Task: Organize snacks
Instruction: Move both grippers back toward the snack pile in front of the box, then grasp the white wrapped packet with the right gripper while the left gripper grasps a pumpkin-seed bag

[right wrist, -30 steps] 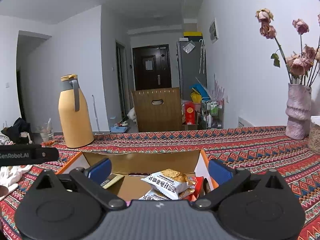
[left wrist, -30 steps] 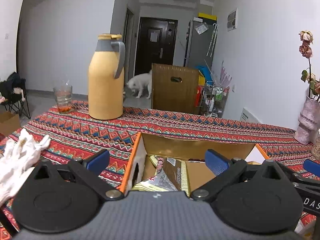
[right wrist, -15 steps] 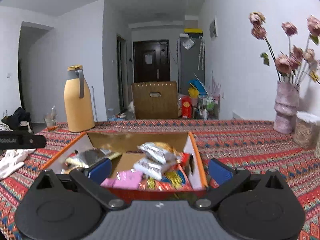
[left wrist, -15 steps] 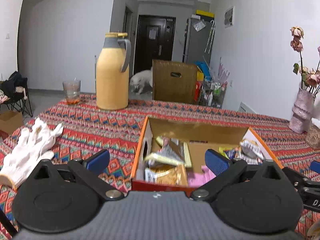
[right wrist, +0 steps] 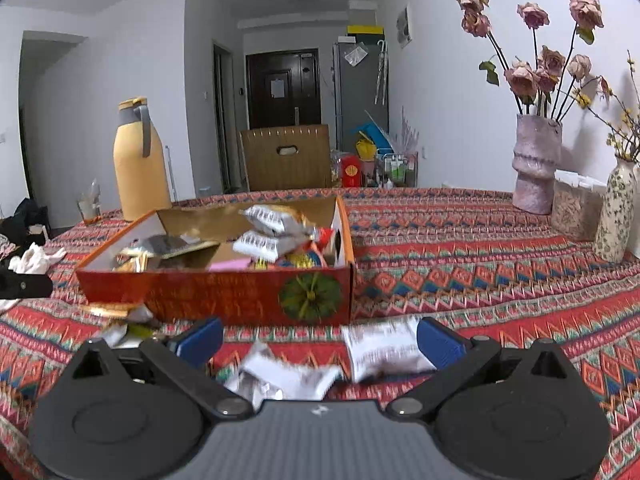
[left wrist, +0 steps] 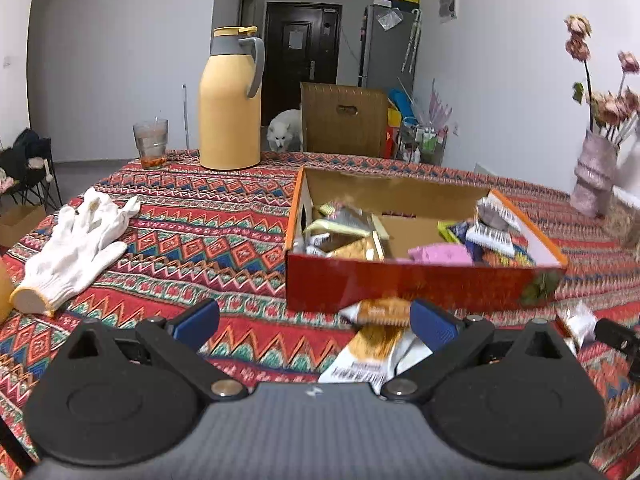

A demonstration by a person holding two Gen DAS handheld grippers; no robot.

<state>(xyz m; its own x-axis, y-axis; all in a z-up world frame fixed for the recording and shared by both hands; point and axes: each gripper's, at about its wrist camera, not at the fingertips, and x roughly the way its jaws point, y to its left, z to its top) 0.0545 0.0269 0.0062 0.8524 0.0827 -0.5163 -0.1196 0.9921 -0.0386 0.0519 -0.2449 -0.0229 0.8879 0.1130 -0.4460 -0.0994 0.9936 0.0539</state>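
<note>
Left gripper point(left wrist: 314, 322): jaws spread wide, nothing between the pads. Right gripper point(right wrist: 320, 334): same, wide apart, empty.

Red snack box point(left wrist: 400, 284) sits mid-frame on the patterned tablecloth point(left wrist: 192, 232), open top, packets piled inside; labels too small and blurred to read. A pink packet point(left wrist: 434, 253) lies against the near wall, silver striped packets point(right wrist: 268, 220) stacked toward the box's right end in the right wrist view.

Loose packets on the cloth, in front of the box:
- orange-and-white packet point(left wrist: 372, 344), lower centre of the left view, its bottom cut off by the gripper body
- two white packets point(right wrist: 384, 346) in the lower centre of the right view, motion-blurred, print unreadable, partly hidden behind the right finger and body
- a few more at lower left of the right view point(right wrist: 124, 320), half hidden under the box edge and the left finger; count unclear
- one small packet point(left wrist: 576, 322) at right edge of left view, blurred

White glove point(left wrist: 76, 248) at left, thermos point(left wrist: 231, 104) and glass point(left wrist: 151, 144) upper left. Vase point(right wrist: 536, 168) at right; flowers run out of frame.
</note>
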